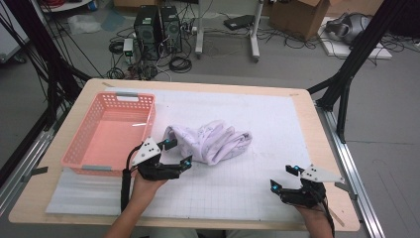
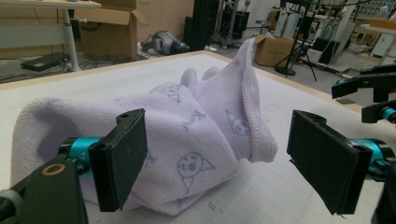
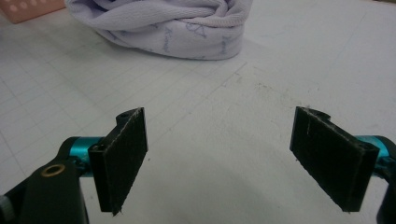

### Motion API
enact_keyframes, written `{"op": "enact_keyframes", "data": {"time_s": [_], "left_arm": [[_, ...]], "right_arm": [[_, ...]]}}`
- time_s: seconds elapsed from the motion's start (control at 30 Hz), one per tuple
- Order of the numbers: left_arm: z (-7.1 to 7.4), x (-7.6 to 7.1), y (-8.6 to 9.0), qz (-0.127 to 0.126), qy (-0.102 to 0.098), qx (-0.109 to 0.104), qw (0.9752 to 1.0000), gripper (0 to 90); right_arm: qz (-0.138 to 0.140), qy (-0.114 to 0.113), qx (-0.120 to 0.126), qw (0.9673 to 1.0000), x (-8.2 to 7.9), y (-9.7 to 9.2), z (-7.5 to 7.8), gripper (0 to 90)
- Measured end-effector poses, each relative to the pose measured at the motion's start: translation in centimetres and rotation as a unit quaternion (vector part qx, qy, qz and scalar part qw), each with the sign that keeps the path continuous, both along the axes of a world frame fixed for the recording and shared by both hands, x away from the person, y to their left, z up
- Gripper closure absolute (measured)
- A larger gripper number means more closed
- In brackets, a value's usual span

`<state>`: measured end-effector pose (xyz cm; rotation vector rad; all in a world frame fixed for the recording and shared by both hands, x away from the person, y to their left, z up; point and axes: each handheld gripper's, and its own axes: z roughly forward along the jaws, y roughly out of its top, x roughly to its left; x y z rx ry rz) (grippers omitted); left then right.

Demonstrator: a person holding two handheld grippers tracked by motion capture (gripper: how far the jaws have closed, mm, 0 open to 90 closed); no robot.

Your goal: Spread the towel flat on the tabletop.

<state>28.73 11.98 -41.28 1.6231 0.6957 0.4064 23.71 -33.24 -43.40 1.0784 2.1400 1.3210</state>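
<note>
- Lying on the white gridded mat (image 1: 257,148) is one crumpled towel (image 1: 210,141), near the middle of the table (image 1: 317,144) and just to the right of one pink basket (image 1: 111,131).
- Showing pale lilac, the towel is carrying small printed cat faces and a stitched hem, with one corner standing up in a peak in the left gripper view.
- Working the scene are two hand-held grippers, one in each of the person's hands.
- Hovering at the towel's near-left end, the left gripper (image 1: 177,154) is spreading its jaws wide, with the cloth bulging into the gap between them but not being clamped.
- Sitting well apart from the towel at the table's near-right corner, the right gripper (image 1: 284,177) is holding its jaws wide open over bare mat, gripping nothing.
</note>
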Motion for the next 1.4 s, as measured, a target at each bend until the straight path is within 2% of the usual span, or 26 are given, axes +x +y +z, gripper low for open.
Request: {"op": "enact_keyframes", "data": {"time_s": [0.3,0.43,0.5,0.53,0.6,0.63,0.67,0.7,0.8,0.83,0.87,0.9,0.93,0.97,1.0,1.03,1.07,1.13,1.23,1.27,1.33,1.37,1.4], "left_arm": [[-0.4,0.2,0.0,-0.008,0.013,0.001,0.9999,21.7],[-0.8,0.3,-0.2,-0.010,0.026,0.009,0.9996,24.2],[-0.9,0.4,-0.2,-0.008,0.034,0.011,0.9993,25.1],[-1.0,0.5,-0.1,-0.009,0.035,0.011,0.9993,25.1],[-1.0,0.7,-0.1,-0.007,0.041,0.011,0.9991,26.2],[-1.1,0.8,-0.2,-0.007,0.044,0.010,0.9990,26.2],[-1.1,0.9,-0.2,-0.005,0.049,0.013,0.9987,26.3],[-1.1,0.9,-0.2,-0.005,0.049,0.013,0.9987,26.5],[-1.4,1.4,-0.3,0.004,0.058,0.022,0.9980,27.0],[-1.4,1.4,-0.3,0.004,0.058,0.022,0.9980,27.4],[-1.5,1.5,-0.4,0.004,0.061,0.024,0.9978,27.7],[-1.6,1.7,-0.5,0.007,0.063,0.025,0.9977,27.9],[-1.7,1.8,-0.6,0.009,0.066,0.024,0.9975,28.4],[-1.8,2.0,-0.8,0.013,0.067,0.025,0.9974,29.3],[-1.8,2.0,-0.8,0.013,0.067,0.025,0.9974,29.9],[-1.8,2.2,-0.9,0.016,0.066,0.025,0.9974,29.9],[-1.9,2.3,-1.0,0.020,0.066,0.024,0.9973,31.1],[-2.1,2.6,-1.2,0.025,0.071,0.026,0.9968,31.6],[-2.4,3.1,-1.5,0.035,0.080,0.030,0.9957,31.5],[-2.5,3.2,-1.6,0.037,0.082,0.031,0.9954,31.2],[-2.4,3.4,-1.7,0.041,0.081,0.034,0.9953,31.2],[-2.4,3.5,-1.8,0.039,0.083,0.036,0.9952,31.2],[-2.4,3.5,-1.9,0.037,0.082,0.039,0.9951,31.3]], "right_arm": [[0.005,0.002,-0.002,1.0000,0.6,0.7,-0.1,17.7],[0.001,0.003,-0.006,1.0000,1.5,1.0,-0.1,17.6],[0.011,0.010,-0.018,0.9997,2.8,2.0,-0.1,17.8],[0.011,0.010,-0.018,0.9997,2.8,2.0,-0.1,17.8],[0.027,0.015,-0.040,0.9987,4.5,3.7,-0.1,20.4],[0.027,0.015,-0.040,0.9987,4.5,3.7,-0.1,20.4],[0.039,0.015,-0.067,0.9969,6.0,5.1,-0.1,21.4],[0.041,0.018,-0.076,0.9961,6.7,5.8,0.0,21.4],[0.044,0.016,-0.082,0.9955,8.8,7.9,0.4,23.4],[0.044,0.016,-0.082,0.9955,8.8,7.9,0.4,23.4],[0.051,0.014,-0.095,0.9941,10.1,9.3,0.4,27.9],[0.048,0.015,-0.098,0.9939,10.8,9.9,0.4,28.6],[0.038,0.016,-0.100,0.9941,11.4,10.3,0.2,30.9],[0.028,0.016,-0.105,0.9939,11.8,10.6,0.1,38.2],[0.028,0.016,-0.105,0.9939,11.8,10.6,0.1,38.2],[0.023,0.017,-0.113,0.9931,12.2,10.8,-0.1,47.9],[0.027,0.028,-0.111,0.9930,12.5,10.6,-0.4,65.9],[0.036,0.043,-0.102,0.9932,12.5,10.1,-0.3,77.7],[0.046,0.060,-0.095,0.9926,11.9,9.7,0.0,81.0],[0.061,0.081,-0.086,0.9911,10.7,9.1,0.2,82.1],[0.079,0.105,-0.080,0.9881,9.0,8.4,0.5,84.9],[0.079,0.105,-0.080,0.9881,9.0,8.4,0.5,84.9],[0.102,0.118,-0.081,0.9845,7.1,7.7,0.7,85.9]]}}
